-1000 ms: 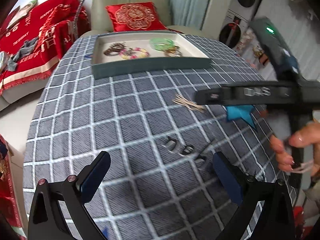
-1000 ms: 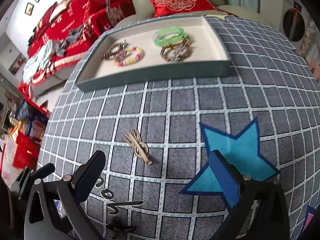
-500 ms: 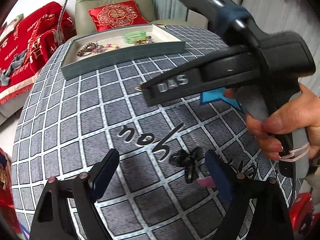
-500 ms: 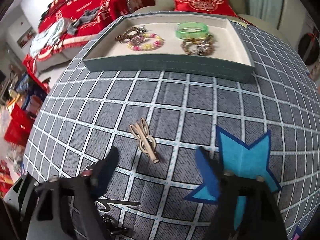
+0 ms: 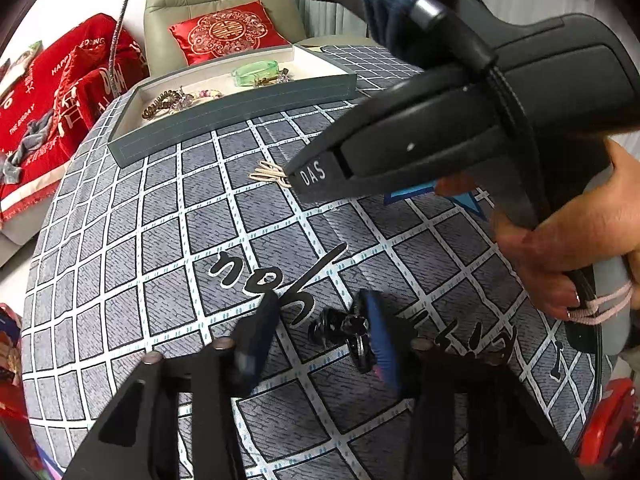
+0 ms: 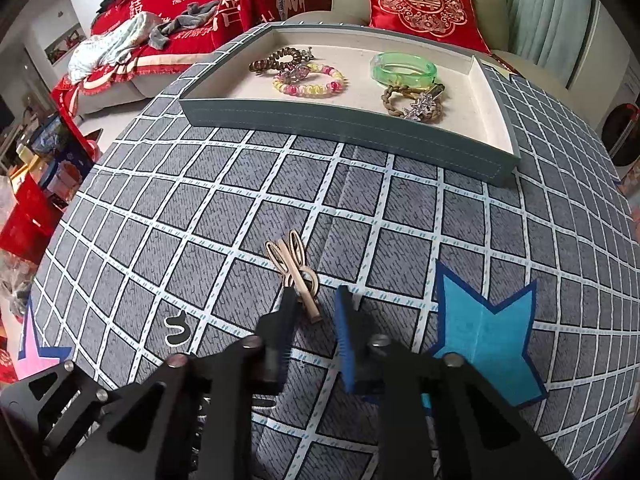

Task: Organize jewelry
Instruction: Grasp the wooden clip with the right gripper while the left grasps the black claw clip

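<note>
A beige hair clip [image 6: 294,270] lies on the grey checked tablecloth; its near end sits between the tips of my right gripper [image 6: 316,306], whose jaws are narrowed around it without clamping. The clip also shows in the left wrist view [image 5: 269,172]. A black hair clip [image 5: 344,330] lies between the fingers of my left gripper [image 5: 320,320], touching the right finger; the jaws are partly closed with a gap left. The grey jewelry tray [image 6: 348,124] holds a green bangle [image 6: 402,68], a beaded bracelet [image 6: 310,82], a brown coil tie [image 6: 280,58] and a braided bracelet [image 6: 414,102].
A blue star patch [image 6: 486,320] lies right of the right gripper, a pink star [image 6: 38,356] at the left table edge. The right gripper's body and hand [image 5: 460,120] cross above the table in the left view. A sofa with red cushion [image 6: 420,0] stands behind.
Both grippers have narrowed from wide open. The left one has moved onto the black clip, the right one forward onto the beige clip's end.
</note>
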